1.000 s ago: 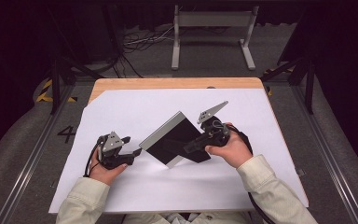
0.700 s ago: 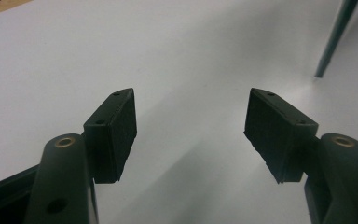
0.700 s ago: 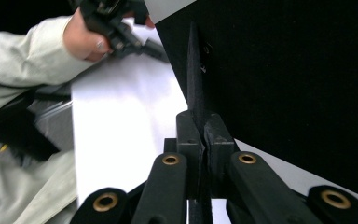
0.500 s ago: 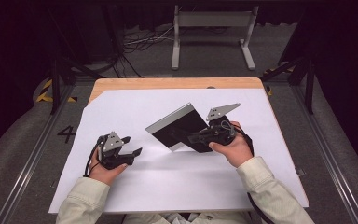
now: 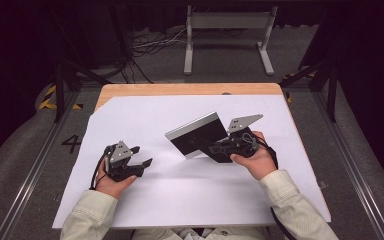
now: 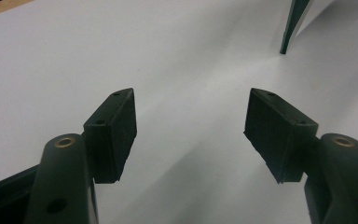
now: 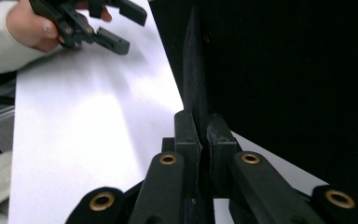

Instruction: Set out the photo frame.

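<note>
Right gripper [image 5: 219, 148]: fingers [image 7: 186, 135] clamped on the lower right corner of the dark panel [image 5: 198, 135], tilted up at frame centre above the white desk [image 5: 180, 200]. Left gripper [image 5: 142, 156]: fingers [image 6: 114, 130] wide, empty, lower left, panel to their right. Right gripper view shows the pinched edge; high view shows the panel's pale face.

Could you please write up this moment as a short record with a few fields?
Setting: table covered by a white sheet
Held thing: flat black panel with a silvery edge, tilted up off the sheet
Right gripper: jaws shut on the panel's edge
Left gripper: jaws wide apart, nothing between them, low over the sheet, apart from the panel
Hands: one on each gripper, sleeves coming in from the near edge
Background: metal stand and cables on the floor
</note>
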`<state>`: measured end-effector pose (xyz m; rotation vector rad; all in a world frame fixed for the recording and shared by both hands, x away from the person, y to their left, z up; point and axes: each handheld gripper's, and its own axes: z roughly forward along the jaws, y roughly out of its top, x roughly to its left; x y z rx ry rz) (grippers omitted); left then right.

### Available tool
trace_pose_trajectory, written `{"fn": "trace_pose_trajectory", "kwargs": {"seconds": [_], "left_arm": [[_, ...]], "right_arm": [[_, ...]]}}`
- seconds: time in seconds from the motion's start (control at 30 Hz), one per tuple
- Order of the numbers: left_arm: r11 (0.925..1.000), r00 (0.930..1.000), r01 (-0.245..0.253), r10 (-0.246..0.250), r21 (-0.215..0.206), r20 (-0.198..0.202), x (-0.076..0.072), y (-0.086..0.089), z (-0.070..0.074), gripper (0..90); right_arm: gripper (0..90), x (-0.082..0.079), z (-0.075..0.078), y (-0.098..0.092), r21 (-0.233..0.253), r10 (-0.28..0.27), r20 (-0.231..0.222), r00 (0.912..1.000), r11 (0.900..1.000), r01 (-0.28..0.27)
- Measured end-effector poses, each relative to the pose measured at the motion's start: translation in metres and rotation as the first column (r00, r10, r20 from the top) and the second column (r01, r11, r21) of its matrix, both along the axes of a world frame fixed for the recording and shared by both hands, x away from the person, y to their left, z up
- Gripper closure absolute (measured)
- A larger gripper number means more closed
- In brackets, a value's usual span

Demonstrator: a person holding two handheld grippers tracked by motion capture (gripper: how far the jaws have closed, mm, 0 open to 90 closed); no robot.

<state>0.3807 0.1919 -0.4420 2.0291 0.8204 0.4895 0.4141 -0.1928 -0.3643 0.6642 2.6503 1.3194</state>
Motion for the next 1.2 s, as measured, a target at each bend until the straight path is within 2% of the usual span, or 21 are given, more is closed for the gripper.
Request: {"fn": "trace_pose_trajectory", "kwargs": {"seconds": [0.23,0.47,0.73,0.77,1.0,1.2], "left_arm": [[1.0,1.0,0.0,0.0,-0.001,-0.005,0.0,0.0,0.0,34.5],[1.0,1.0,0.002,-0.002,0.001,-0.006,0.0,-0.001,-0.001,34.5],[1.0,1.0,0.005,-0.005,0.003,-0.005,0.001,-0.001,0.0,34.5],[1.0,1.0,0.004,-0.004,-0.001,-0.007,0.001,-0.002,-0.001,34.5],[1.0,1.0,0.008,-0.008,0.006,-0.006,0.002,-0.003,-0.001,34.5],[0.9999,0.9999,0.011,-0.011,0.001,-0.01,0.003,-0.004,-0.001,34.5]], "right_arm": [[84.3,-0.002,-0.007,-0.008,-0.038,0.009,-0.008,0.9999,0.999,-0.009],[84.1,-0.008,-0.013,-0.01,-0.122,0.03,0.005,0.9995,0.992,-0.029],[83.1,-0.009,-0.02,-0.014,-0.149,0.034,0.006,0.9994,0.988,-0.033],[83.0,-0.011,-0.022,-0.015,-0.17,0.04,0.016,0.9991,0.985,-0.037],[81.7,-0.013,-0.029,-0.019,-0.177,0.037,0.033,0.9988,0.984,-0.031],[79.9,-0.015,-0.037,-0.021,-0.212,0.028,0.045,0.9986,0.977,-0.018]]}}
